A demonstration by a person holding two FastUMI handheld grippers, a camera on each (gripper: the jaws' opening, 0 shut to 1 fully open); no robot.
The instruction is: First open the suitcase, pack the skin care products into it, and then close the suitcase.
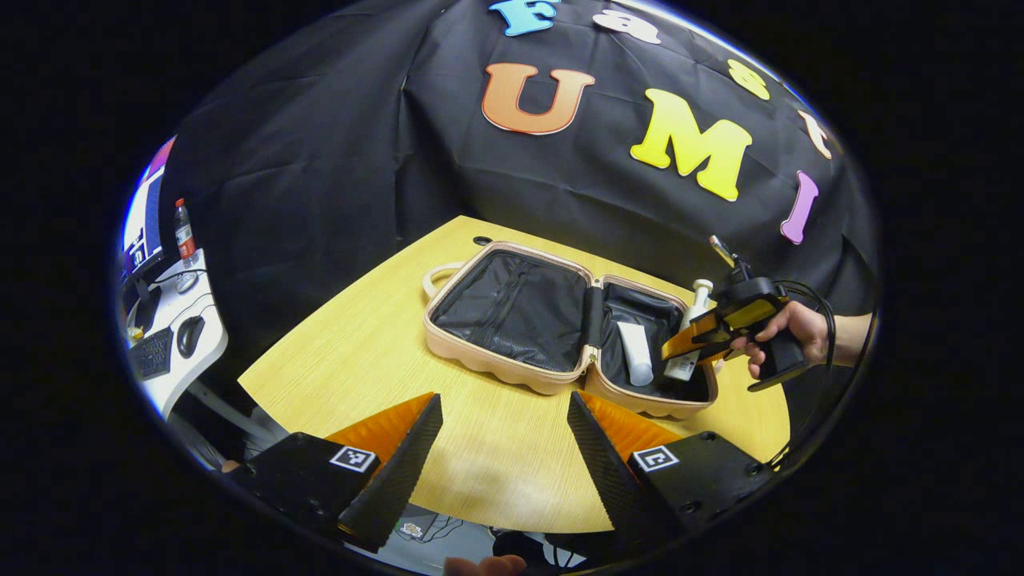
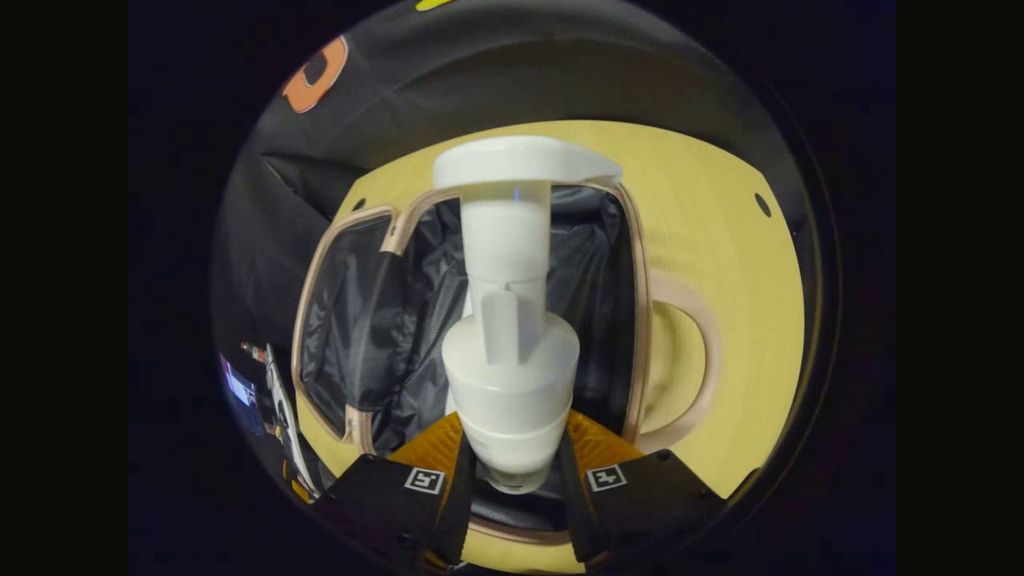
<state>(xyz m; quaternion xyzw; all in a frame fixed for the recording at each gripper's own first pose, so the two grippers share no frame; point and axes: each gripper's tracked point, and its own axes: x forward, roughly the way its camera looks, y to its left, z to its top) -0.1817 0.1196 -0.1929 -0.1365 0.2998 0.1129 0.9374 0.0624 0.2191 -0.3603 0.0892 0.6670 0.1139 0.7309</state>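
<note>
- Your left gripper [image 1: 504, 448] hangs low over the surface's near edge, jaws spread wide with nothing between them.
- Your right gripper [image 2: 512, 460] has its jaws pressed on both sides of the pump bottle [image 2: 508, 320], which stands upright between them.
- In the left gripper view, your right hand [image 1: 788, 332] wraps the gripper's handle, forearm reaching in from the right.

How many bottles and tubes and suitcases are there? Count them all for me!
Suitcase: 1, open on the table
Tube: 1, lying inside it
Pump bottle: 1, held by the right gripper
Total: 3
</note>
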